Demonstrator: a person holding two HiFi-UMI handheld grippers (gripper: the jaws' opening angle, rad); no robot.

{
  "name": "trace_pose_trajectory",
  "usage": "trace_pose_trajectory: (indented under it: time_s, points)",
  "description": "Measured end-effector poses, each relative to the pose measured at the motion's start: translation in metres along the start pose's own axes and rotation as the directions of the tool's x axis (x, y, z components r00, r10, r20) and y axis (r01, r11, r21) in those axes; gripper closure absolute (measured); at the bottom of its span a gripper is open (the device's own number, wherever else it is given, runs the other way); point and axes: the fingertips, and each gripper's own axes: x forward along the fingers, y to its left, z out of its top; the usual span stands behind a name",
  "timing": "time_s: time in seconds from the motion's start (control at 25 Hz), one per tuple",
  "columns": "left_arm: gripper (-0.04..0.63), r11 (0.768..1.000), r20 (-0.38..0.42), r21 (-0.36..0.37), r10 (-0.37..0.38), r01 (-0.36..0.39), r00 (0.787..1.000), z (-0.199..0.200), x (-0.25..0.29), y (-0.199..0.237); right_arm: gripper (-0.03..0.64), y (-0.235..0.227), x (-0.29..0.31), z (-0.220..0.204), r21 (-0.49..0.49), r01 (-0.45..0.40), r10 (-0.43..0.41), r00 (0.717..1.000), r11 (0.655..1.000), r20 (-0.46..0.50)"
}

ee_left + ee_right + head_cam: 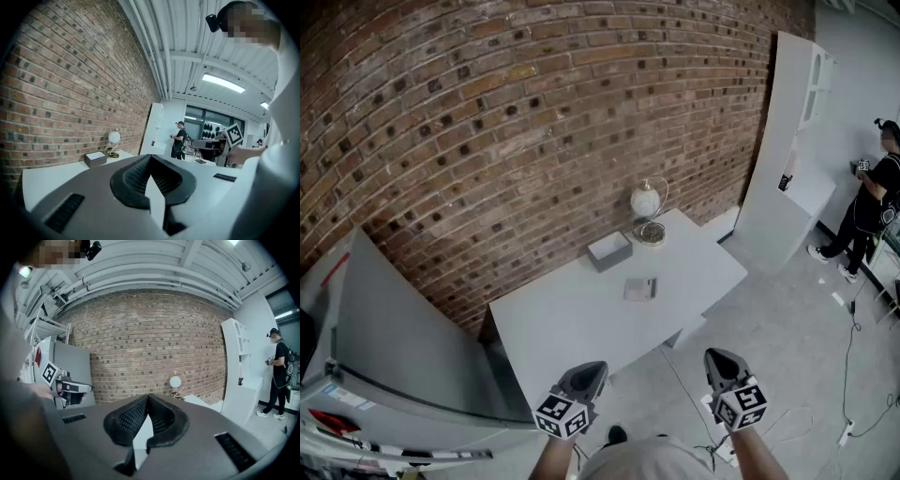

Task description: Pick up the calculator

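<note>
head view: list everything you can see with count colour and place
calculator: 1, grey, flat near the table's middle
box: 1, grey with a white top, behind the calculator
globe ornament: 1, white on a gold stand, table's far corner
table: 1, white, by the brick wall
brick wall: 1, red-brown, behind the table
cabinet: 1, white, right of the wall
person: 1, in black, far right
left gripper: 1, grey, shut, bottom
right gripper: 1, grey, shut, bottom
</note>
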Motion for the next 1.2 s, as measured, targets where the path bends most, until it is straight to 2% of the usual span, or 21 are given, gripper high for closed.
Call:
trace_pose_trajectory:
  time_s: [0.48,1.08,1.2]
  points:
    - [0.583,1.000,0.003,-0.011,0.018,-0.018,1.000,0.000,0.007,0.003,0.606,-0.010,0.008,0.008,-0.007,-0.009,0.009,1.000,1.000,0.010]
    - [0.581,0.999,-0.001,-0.035,0.003,-0.003,1.000,-0.004,0.014,0.005,0.604,-0.011,0.013,0.004,0.023,0.004,-0.004,1.000,1.000,0.004]
    - [0.581,0.999,-0.001,-0.037,-0.001,0.001,1.000,-0.005,0.014,0.006,0.579,-0.012,0.013,0.003,0.039,0.007,-0.007,1.000,0.999,0.005]
